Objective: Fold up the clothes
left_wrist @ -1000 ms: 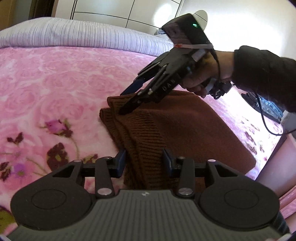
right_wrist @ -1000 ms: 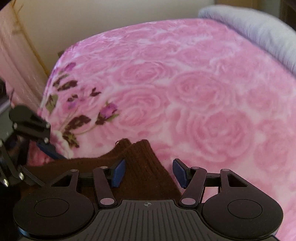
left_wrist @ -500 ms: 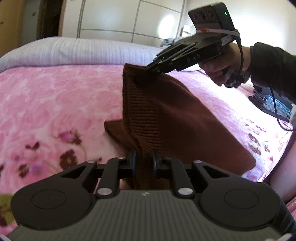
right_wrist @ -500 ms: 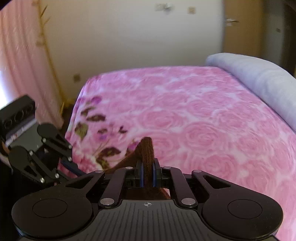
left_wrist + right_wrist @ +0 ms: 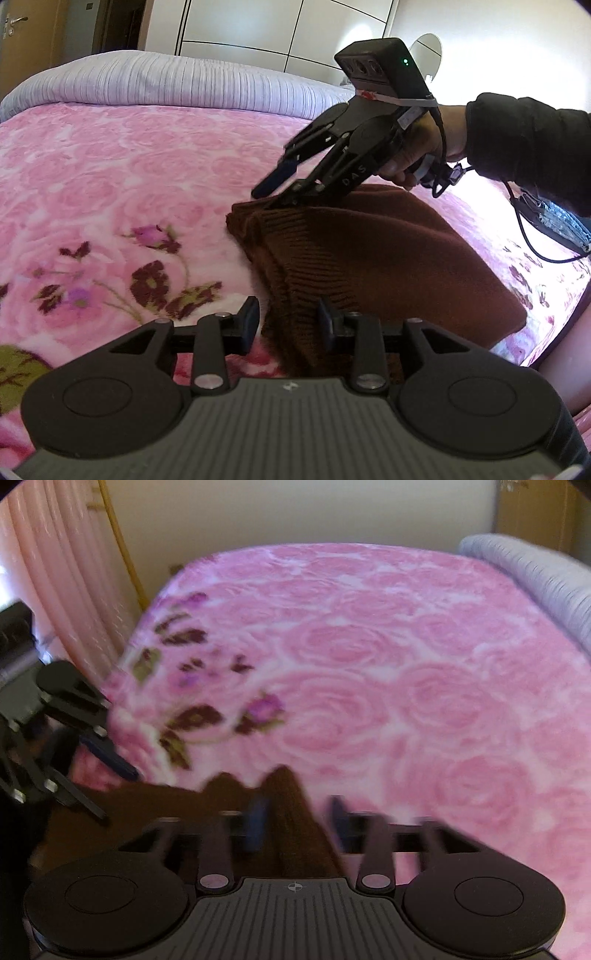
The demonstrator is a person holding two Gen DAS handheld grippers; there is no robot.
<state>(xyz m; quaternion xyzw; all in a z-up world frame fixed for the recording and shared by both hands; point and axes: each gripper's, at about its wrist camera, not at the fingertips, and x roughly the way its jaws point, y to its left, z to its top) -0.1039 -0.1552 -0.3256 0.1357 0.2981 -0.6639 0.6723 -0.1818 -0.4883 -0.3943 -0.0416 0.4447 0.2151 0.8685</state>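
Now the folded brown sweater (image 5: 388, 258) lies on the pink rose blanket (image 5: 129, 177) of the bed. Left gripper (image 5: 288, 323) fingers stand spread around its near ribbed edge; right gripper (image 5: 275, 188), at 12 o'clock, fingers spread over its far corner.

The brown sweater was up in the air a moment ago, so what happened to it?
Both grippers let go. Half a second ago the left gripper and right gripper pinched the brown sweater and held its edge up. Now it is back down on the pink blanket, folded, with both sets of jaws open around its edge. The blanket and grey pillow stayed put.
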